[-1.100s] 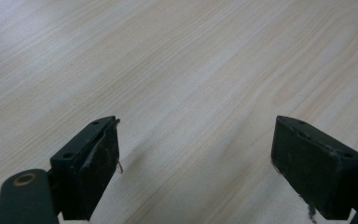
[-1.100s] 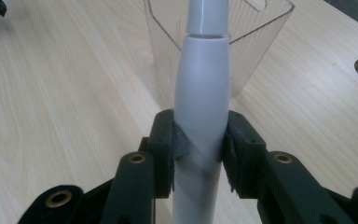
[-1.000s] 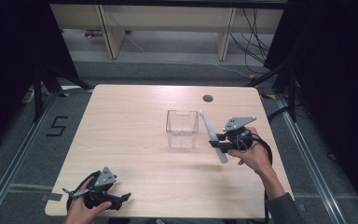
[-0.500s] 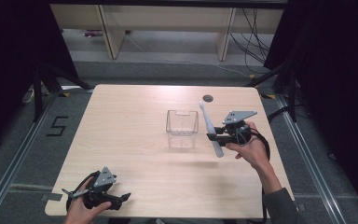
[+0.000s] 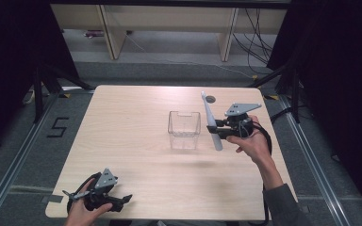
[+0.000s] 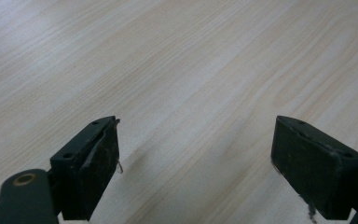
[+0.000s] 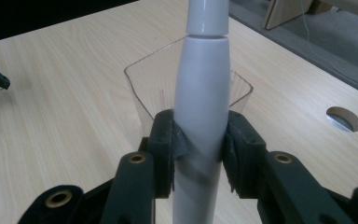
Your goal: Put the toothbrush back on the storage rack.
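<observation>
The bench (image 5: 136, 122) is mostly bare wood, with a cable hole (image 5: 210, 99) near its far edge. A clear plastic container (image 5: 184, 130) stands mid-bench. Just right of it, the right tongs (image 5: 215, 130) are clamped on a white electric toothbrush (image 5: 210, 120), raised off the surface. The left tongs (image 5: 122, 200) rest spread apart at the near-left edge.

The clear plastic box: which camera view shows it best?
The high view: the clear plastic box stands whole and open-topped on the table. In the right gripper view, the white stick held by the right gripper covers its middle.
</observation>
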Demonstrator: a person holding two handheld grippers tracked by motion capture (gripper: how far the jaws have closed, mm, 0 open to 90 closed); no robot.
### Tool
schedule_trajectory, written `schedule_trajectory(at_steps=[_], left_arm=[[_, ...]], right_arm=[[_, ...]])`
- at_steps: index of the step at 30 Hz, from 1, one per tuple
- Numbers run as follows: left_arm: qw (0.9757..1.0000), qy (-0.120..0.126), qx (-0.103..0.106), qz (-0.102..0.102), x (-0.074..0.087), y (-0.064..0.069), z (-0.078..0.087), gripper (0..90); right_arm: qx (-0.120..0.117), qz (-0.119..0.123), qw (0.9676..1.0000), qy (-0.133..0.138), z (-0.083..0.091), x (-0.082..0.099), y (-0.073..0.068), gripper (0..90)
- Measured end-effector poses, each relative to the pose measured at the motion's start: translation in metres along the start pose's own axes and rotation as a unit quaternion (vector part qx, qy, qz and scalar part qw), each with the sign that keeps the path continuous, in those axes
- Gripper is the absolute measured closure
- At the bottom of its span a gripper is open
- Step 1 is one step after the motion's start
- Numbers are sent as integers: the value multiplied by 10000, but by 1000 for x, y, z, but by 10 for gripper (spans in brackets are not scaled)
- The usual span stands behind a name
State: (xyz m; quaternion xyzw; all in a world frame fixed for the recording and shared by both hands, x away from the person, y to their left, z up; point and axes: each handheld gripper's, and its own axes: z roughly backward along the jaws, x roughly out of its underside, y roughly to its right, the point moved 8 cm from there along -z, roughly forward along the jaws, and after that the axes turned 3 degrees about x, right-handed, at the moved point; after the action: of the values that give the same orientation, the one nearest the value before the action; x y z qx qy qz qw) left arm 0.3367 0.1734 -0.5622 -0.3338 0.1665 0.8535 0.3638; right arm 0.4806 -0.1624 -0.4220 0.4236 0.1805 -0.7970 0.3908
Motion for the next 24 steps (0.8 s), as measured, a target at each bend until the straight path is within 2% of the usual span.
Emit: schedule_trajectory(at_steps=[3,4,5,6,10,13,14,17,18,20,21,24], left_arm=[[10000,-24,-9,-32,0,-1,0,149],[10000,-24,-9,-32,0,-1,0,149],[10000,-25,-10,-34,0,-1,0,149],[10000,-33,-12,-21,0,-1,0,149],[10000,-21,-6,-5,0,0,0,149],[10000,-20,-10,-7,0,0,0,149],[10000,-24,-11,-10,1,-1,0,149],[10000,-9,-2,-1,0,0,0,149],[10000,-7,1,0,0,0,0,149],[10000,0,6,1,0,0,0,149],[10000,-9,1,-1,0,0,0,149],[10000,-18,-2,-5,0,0,0,148]], right_arm=[[33,-72,10000,17,0,-5,0,671],[19,-22,10000,29,0,-7,1,671],[39,-18,9999,136,-2,-10,1,671],[-4,-86,10000,38,0,-10,0,671],[-10,-60,10000,47,-3,-17,-1,671],[-15,16,9998,184,-4,-27,-2,671],[-81,-95,9998,166,-4,-28,-5,671],[-84,36,9998,186,-4,-35,-4,671],[-104,-51,9997,209,-5,-38,-6,671],[-66,18,9996,273,-6,-43,-5,671],[-151,-14,9996,229,-6,-45,-7,671],[-139,-21,9995,284,-7,-53,-9,671]])
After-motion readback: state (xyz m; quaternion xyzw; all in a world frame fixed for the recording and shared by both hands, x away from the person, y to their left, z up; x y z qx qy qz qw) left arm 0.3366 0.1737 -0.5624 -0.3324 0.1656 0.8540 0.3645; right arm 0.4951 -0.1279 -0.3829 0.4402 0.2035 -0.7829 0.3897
